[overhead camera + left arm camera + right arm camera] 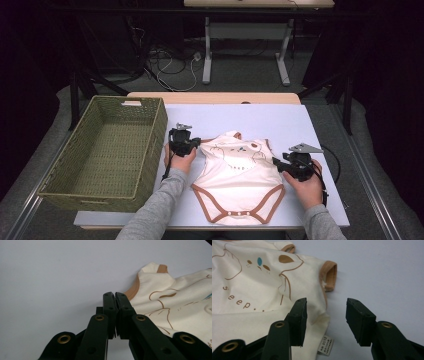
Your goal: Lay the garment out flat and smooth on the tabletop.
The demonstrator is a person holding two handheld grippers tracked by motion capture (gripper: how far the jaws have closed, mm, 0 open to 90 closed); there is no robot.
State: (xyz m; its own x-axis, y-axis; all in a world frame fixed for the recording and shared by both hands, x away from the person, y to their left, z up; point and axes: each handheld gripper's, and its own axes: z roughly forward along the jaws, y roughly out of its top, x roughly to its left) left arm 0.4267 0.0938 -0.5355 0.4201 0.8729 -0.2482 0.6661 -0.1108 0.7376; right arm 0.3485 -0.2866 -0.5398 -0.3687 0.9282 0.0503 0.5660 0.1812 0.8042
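**Baby bodysuit spread on the bench, basket not yet filled**

A cream baby bodysuit with brown trim is seen lying flat, front side up, on the white bench, between the two hands. No fold can be seen in it, so the work is judged to be at its beginning: the garment is spread, but folding and putting away are left to be done. The woven green basket at the left of the bench is seen with nothing inside.

The left tool is held at the left shoulder of the bodysuit; its jaws are pressed together, and no cloth is seen between them in the left gripper view. The right tool is held at the right side seam with its jaws standing apart, one jaw over the cloth edge, and nothing is gripped.

On the chest, under a drawn animal face, the letters "seep" can be read. A small white side label carries print that looks like "80/52"; the rest is too small.
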